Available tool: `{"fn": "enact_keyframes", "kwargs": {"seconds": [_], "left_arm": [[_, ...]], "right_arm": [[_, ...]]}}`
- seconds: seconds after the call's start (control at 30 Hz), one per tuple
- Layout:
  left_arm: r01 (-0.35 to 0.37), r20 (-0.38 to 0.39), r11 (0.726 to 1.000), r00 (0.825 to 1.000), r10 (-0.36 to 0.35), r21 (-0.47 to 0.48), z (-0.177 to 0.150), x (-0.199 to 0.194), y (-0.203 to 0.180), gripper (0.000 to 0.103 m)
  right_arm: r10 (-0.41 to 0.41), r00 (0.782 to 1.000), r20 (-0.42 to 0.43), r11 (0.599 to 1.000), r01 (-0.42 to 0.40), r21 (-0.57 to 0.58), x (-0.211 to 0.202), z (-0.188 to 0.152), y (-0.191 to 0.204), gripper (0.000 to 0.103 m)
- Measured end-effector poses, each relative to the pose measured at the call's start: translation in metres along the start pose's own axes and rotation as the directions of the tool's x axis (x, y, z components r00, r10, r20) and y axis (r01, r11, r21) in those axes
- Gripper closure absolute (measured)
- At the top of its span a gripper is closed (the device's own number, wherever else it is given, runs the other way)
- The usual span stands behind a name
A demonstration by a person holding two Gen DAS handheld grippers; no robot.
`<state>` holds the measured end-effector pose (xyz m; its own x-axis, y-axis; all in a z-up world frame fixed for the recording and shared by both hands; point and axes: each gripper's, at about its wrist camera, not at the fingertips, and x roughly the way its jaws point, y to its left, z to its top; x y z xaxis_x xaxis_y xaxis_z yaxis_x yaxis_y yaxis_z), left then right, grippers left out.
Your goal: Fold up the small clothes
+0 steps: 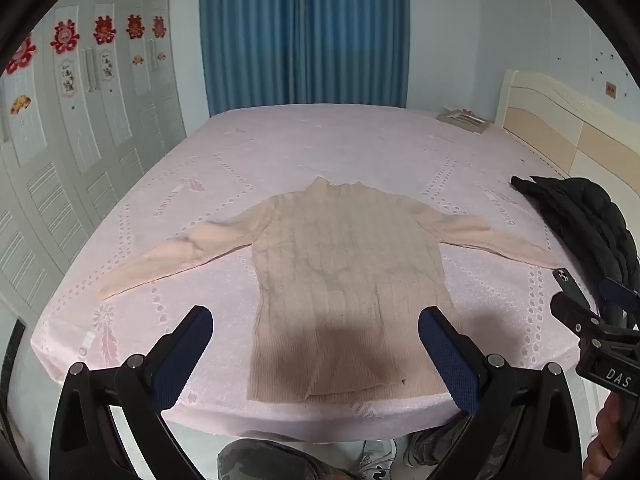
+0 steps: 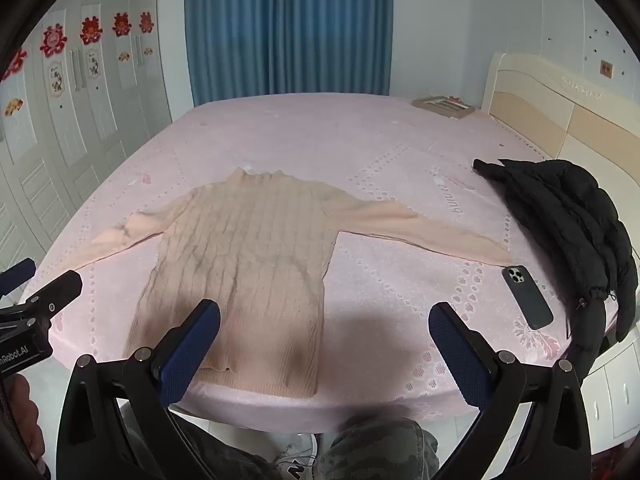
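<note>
One sweater (image 1: pixel 340 276), one phone (image 2: pixel 527 297), one black jacket (image 2: pixel 568 216), two hand-held grippers (image 1: pixel 316 354).

"DAS" on right claw (image 1: pixel 618 376) body, "nRobot.AI" on left claw (image 2: pixel 22 354) body; bedsheet (image 2: pixel 452 204) print unreadable.

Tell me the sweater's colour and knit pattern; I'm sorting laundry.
Pale peach-beige sweater with vertical cable-knit ribbing, clearest in the right wrist view.
</note>
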<state>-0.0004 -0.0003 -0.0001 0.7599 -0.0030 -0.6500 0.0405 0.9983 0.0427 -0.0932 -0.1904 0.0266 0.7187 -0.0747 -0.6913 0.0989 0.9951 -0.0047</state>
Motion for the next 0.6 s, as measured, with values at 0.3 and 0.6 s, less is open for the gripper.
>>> {"fn": "enact_keyframes", "kwargs": {"seconds": [0.3,0.6], "left_arm": [[0.012,0.01,0.999,1.0,-0.012,-0.037,0.006,-0.014,0.012,0.0],[-0.011,0.024,0.999,1.0,0.012,-0.03,-0.001,-0.018,0.012,0.0]], "right_arm": [[0.005,1.0,-0.007,1.0,-0.005,0.008,-0.008,-0.003,0.008,0.001],[0.02,1.0,-0.024,1.0,-0.019,0.024,-0.005,-0.002,0.01,0.001]]}}
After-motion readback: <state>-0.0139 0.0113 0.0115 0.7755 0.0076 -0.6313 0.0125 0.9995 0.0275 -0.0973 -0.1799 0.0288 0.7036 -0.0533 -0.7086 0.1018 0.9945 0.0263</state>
